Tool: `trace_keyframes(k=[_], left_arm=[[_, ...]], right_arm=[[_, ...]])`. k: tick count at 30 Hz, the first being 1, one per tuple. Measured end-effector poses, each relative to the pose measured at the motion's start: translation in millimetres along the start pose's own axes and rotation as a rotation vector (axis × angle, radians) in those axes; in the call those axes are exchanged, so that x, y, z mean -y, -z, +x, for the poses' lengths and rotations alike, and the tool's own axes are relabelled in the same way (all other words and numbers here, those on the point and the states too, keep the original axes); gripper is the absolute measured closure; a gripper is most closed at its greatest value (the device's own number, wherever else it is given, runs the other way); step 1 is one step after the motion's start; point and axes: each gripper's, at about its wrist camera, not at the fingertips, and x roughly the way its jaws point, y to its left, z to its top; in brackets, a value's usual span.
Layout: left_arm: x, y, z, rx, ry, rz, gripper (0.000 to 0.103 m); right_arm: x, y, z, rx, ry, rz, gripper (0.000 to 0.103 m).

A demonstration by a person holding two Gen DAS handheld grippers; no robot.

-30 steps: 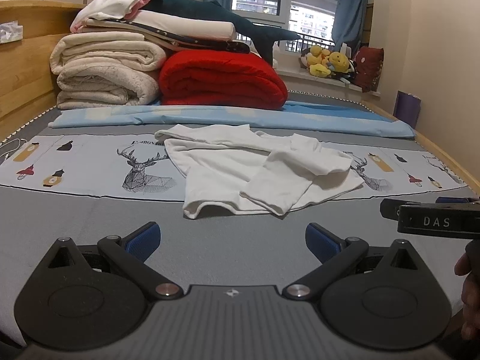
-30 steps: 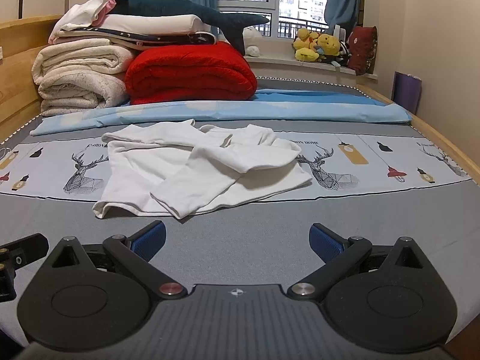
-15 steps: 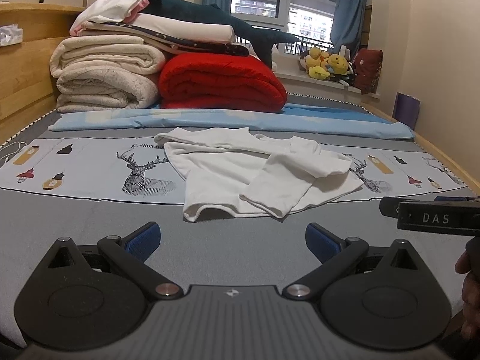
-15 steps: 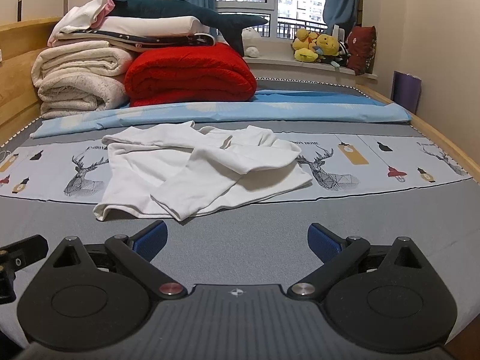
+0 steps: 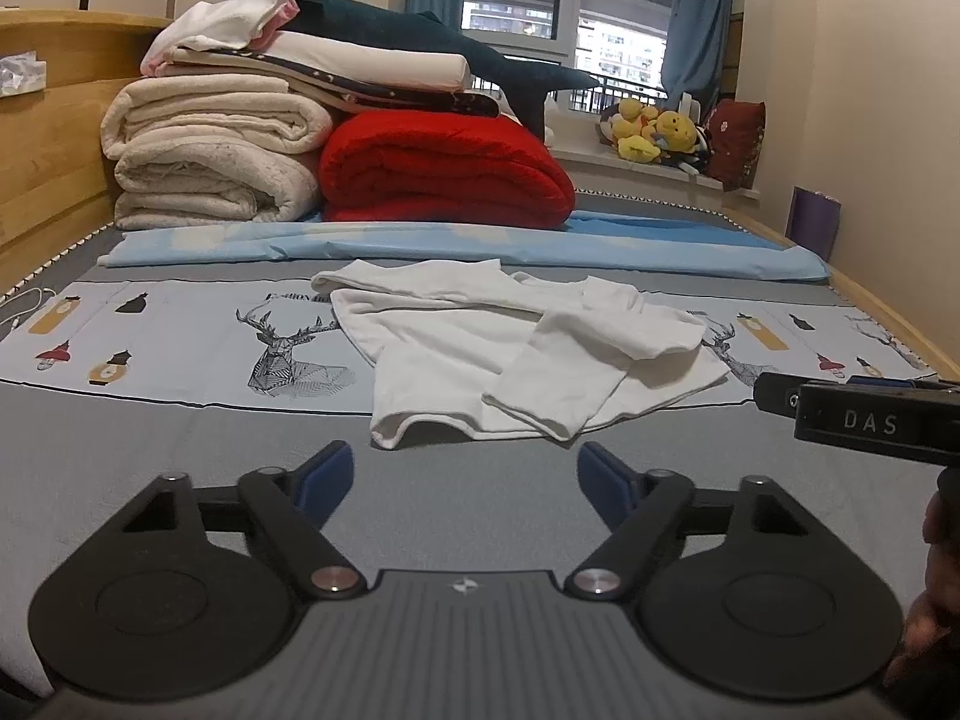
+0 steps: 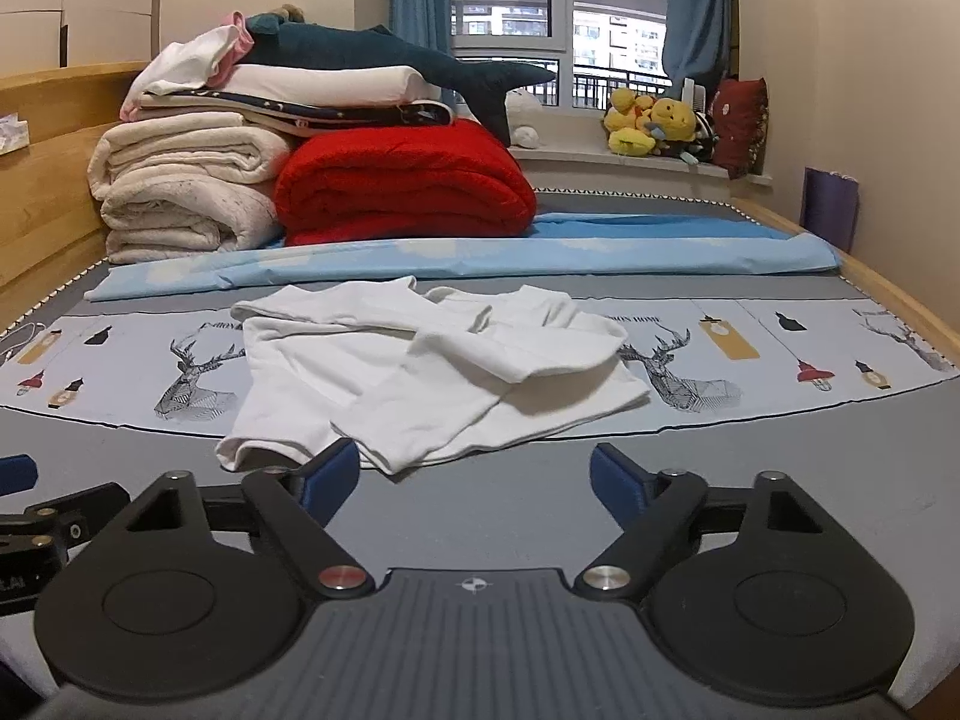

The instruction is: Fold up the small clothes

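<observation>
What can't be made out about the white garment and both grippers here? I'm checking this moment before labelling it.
- White garment: its layout under the folded-over sleeve is hidden in both wrist views; neckline unclear.
- Garment's near hem: partly covered by the right gripper finger in the right wrist view.
- Right gripper in the left wrist view: cut off by the right edge.
- Left gripper: jaws have just been closing, nothing between them.

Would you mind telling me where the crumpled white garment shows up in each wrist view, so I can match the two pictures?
Left wrist view: the white garment lies centre, slightly right, beyond the open left gripper.
Right wrist view: the white garment lies left of centre; its near edge sits behind the left fingertip of the right gripper.
Shared landmark: the red folded blanket behind it.
</observation>
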Motion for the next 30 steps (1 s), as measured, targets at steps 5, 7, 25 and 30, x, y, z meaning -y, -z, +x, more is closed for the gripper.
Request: trace_keyframes(k=[5,7,25,30], left_arm=[[-0.3,-0.6,-0.6,0.008,-0.007,0.002,0.026],[-1.2,-0.8,-0.7,0.009,-0.01,-0.002,0.028],[-1.1,-2.1,6.1,-0.019,-0.028,0.012,0.045],[-2.9,-2.5,8.0,-0.033,-0.028,0.011,0.051]], right_arm=[[-0.1,-1.7,-0.8,-0.002,-0.026,0.017,0.024],[0.0,-2.4,-1.7,0.006,-0.026,0.018,0.024],[-2.1,-4.4,0.2,0.002,-0.038,0.007,0.031],[-2.9,-4.0,1.1,0.03,0.015,-0.003,0.031]])
